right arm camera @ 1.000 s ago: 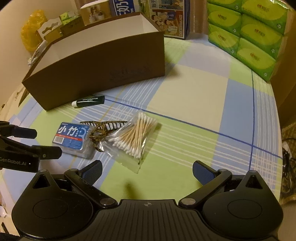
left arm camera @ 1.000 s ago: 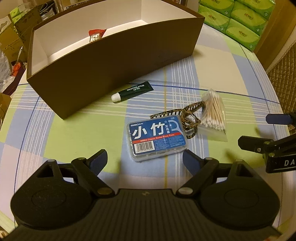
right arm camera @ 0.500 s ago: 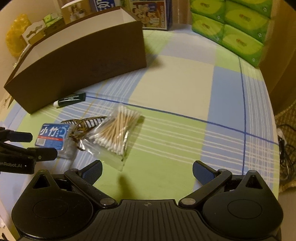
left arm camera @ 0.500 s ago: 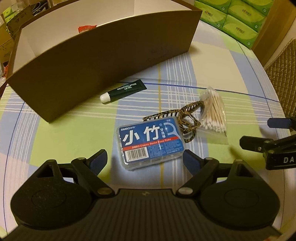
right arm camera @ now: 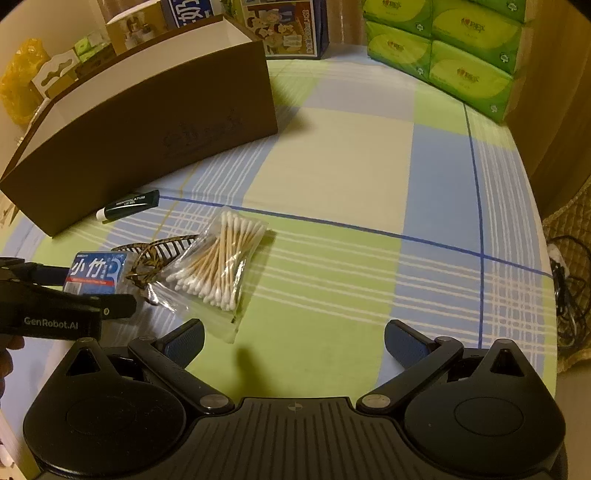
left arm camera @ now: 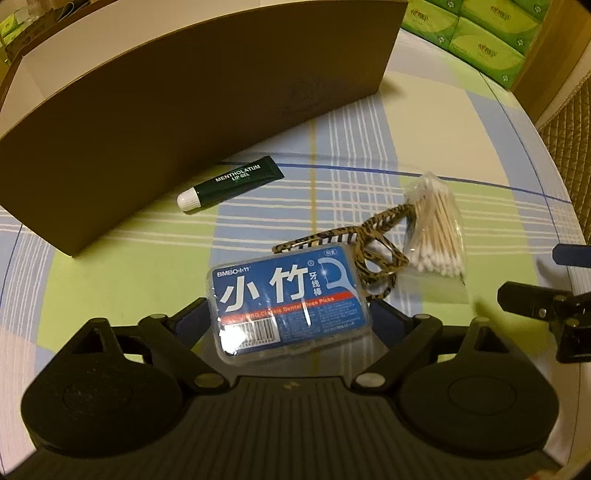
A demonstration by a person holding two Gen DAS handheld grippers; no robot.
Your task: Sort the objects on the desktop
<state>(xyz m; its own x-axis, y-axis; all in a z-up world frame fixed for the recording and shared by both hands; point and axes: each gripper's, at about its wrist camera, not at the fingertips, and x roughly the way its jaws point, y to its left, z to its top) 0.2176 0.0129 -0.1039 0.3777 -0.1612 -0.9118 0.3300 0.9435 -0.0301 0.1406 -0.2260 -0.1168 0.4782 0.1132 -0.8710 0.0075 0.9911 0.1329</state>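
A blue dental floss pick box [left arm camera: 288, 295] lies on the checked tablecloth between the open fingers of my left gripper [left arm camera: 291, 325]; the fingers flank it with gaps on both sides. The box also shows in the right wrist view [right arm camera: 96, 273]. A leopard-print hair claw [left arm camera: 373, 254] touches its far right corner. A bag of cotton swabs [right arm camera: 218, 266] lies beside the claw. A dark green lip gel tube [left arm camera: 229, 182] lies by the brown box [left arm camera: 184, 92]. My right gripper [right arm camera: 293, 341] is open and empty over bare cloth.
Green tissue packs [right arm camera: 443, 48] are stacked at the back right. Cartons [right arm camera: 284, 26] stand behind the brown box. The table edge [right arm camera: 543, 258] curves on the right, with cables [right arm camera: 569, 280] on the floor beyond it.
My left gripper has moved forward and down, so the floss pick box now lies between its fingers. My right gripper has shifted slightly, still open.
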